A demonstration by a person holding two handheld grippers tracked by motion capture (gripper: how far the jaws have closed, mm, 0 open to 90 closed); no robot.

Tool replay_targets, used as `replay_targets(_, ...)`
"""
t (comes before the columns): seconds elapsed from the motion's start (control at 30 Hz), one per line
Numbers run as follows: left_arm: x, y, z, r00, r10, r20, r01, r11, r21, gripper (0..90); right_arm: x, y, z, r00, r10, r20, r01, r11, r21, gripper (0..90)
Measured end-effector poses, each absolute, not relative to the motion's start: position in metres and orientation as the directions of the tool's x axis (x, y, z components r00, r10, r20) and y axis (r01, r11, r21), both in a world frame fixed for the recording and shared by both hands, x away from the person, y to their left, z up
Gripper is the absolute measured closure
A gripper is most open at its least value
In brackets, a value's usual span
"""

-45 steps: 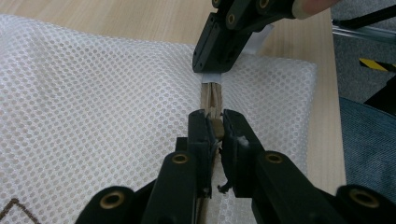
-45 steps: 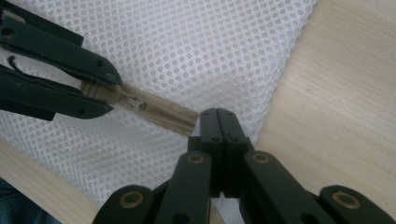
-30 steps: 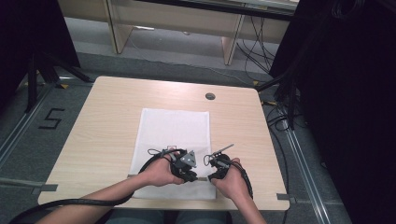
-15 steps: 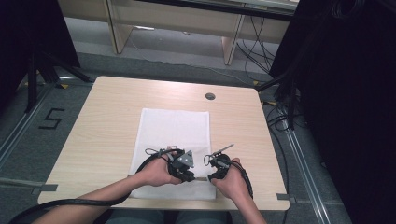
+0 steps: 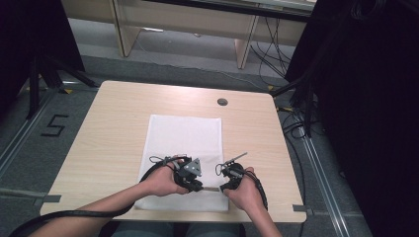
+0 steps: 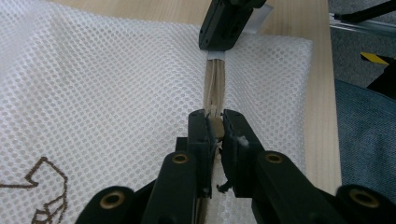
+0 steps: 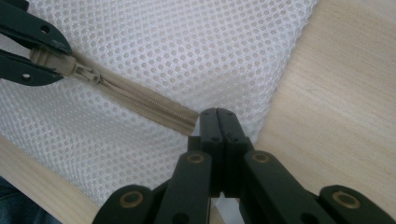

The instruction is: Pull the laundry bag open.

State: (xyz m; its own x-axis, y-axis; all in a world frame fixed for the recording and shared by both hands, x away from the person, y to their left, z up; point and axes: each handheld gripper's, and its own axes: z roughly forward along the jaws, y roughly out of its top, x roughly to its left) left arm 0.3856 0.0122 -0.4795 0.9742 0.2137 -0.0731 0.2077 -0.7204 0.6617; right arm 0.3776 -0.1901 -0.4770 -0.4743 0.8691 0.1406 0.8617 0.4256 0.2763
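Note:
A white mesh bag [image 5: 185, 136] lies flat on the wooden table [image 5: 108, 128], with a beige zipper [image 7: 135, 98] running along its near edge. My left gripper [image 6: 215, 122] is shut on the zipper pull [image 6: 215, 127], seen from the other side as the pull [image 7: 49, 59] between two black jaws. My right gripper [image 7: 217, 116] is shut on the zipper's end at the bag's corner. In the high view, the left gripper [image 5: 198, 186] and right gripper [image 5: 223, 187] face each other tip to tip, a short stretch of zipper [image 5: 211, 188] between them.
A round cable hole [image 5: 222, 101] sits near the table's far edge. The table's right edge [image 7: 336, 93] is bare wood beside the bag. A brown printed mark [image 6: 44, 186] is on the mesh. Cables and dark stands crowd the floor on the right [image 5: 301, 98].

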Motion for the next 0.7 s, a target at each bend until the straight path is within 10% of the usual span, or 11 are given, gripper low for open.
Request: replay_targets(0.7, 0.3852, 0.0191, -0.4788, 0.973, 0.219, -0.068, 0.209, -0.725, 0.657, 81.8, 0.3771, -0.1884, -0.4772, -0.461, 0.877, 0.132, 0.869, 0.417, 0.268, 90.0)
